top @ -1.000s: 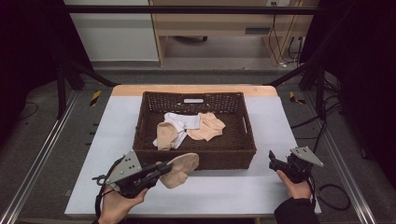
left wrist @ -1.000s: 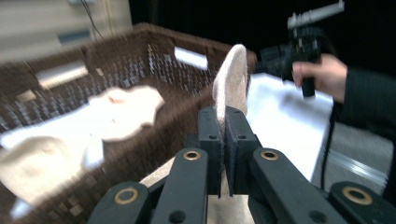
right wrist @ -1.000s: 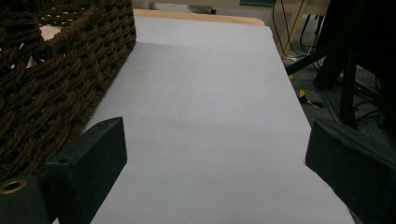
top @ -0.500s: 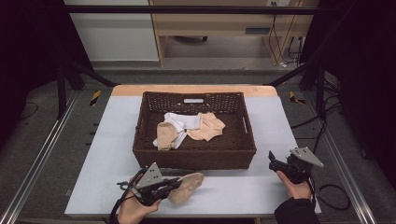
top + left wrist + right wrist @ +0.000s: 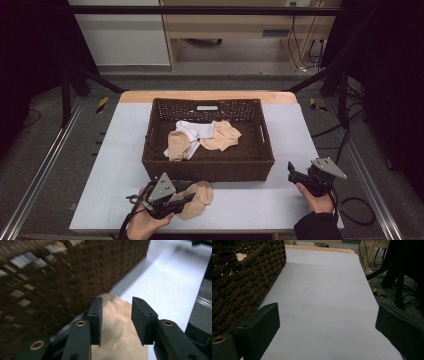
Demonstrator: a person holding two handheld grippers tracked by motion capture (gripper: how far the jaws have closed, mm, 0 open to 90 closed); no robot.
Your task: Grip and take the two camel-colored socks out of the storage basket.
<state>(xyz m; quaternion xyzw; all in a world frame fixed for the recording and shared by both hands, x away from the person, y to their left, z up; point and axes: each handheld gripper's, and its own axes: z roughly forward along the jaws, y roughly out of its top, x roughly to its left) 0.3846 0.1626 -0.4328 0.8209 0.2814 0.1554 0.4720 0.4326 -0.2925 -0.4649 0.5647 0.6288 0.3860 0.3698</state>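
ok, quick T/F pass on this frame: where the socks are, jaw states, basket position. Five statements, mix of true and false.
1. The left gripper has a beige sock between its jaws, outside the basket. True.
2. The right gripper is shut on a white sock. False: its jaws stand wide apart over the bare table with nothing between them.
3. The wicker basket holds beige socks and a white sock. True.
4. The basket is turned upside down. False: it sits upright, open side up.
5. The sock at the left gripper lies behind the basket, far from the person. False: it is in front of the near wall.
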